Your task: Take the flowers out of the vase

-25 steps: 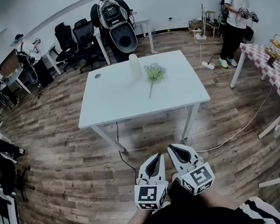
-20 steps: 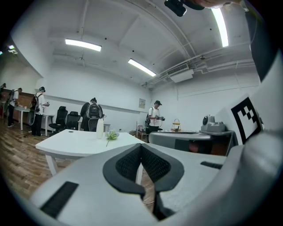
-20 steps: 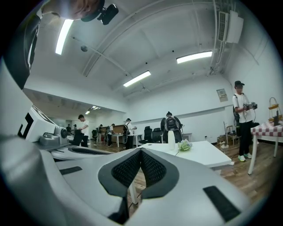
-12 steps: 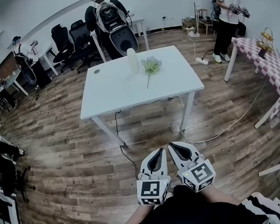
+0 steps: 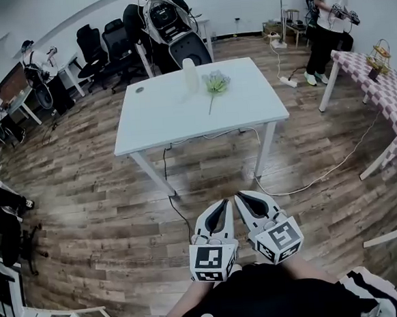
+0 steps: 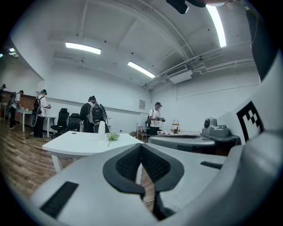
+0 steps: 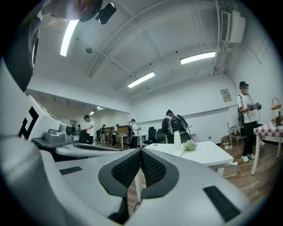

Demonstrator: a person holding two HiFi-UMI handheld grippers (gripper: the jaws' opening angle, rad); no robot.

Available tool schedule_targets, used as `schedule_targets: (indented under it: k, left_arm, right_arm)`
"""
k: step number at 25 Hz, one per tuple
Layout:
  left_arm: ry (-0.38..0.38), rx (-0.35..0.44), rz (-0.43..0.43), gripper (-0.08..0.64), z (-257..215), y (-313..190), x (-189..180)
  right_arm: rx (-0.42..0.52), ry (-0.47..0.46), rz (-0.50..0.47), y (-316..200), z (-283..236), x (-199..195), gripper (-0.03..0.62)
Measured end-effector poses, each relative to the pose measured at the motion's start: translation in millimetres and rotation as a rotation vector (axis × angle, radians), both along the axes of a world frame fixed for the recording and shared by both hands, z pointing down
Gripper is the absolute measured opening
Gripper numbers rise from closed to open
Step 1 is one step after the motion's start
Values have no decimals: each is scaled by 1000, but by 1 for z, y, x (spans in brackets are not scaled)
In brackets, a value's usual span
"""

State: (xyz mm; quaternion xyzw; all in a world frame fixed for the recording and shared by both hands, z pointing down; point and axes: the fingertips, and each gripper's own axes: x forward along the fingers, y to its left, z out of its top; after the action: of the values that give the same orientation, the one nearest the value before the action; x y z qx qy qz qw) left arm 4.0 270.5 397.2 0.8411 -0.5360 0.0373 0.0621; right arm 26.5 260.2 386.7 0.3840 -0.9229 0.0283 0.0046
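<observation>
**Both grippers closed and empty, flowers lying beside the vase**

The left gripper (image 5: 223,204) and the right gripper (image 5: 241,198) are held side by side, low in the head view and close to the person's body, over the wooden floor (image 5: 85,197). They are well apart from the white surface (image 5: 155,127). In the left gripper view the two dark pads meet along one line, with nothing between them. In the right gripper view it is the same: the jaws are pressed fully together and hold nothing. Both grippers point toward the surface.

On the far part of the surface the white vase (image 5: 190,74) stands upright. The flowers (image 5: 216,83) lie flat on the surface just beside the vase, at its right in the head view. Their thin stem runs toward the near edge. Whether the flowers touch the vase I cannot tell.

A cable (image 5: 323,175) lies on the floor near the right leg of the surface.
</observation>
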Motion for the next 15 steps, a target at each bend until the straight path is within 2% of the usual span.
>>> schedule_targets:
  k: [5, 15]
  left_arm:
    - [-1, 14, -5, 5, -4, 4, -1]
    - [6, -2, 17, 5, 2, 8, 9]
  right_arm:
    - [33, -4, -1, 6, -8, 1, 17]
    - [21, 2, 11, 11, -2, 12, 17]
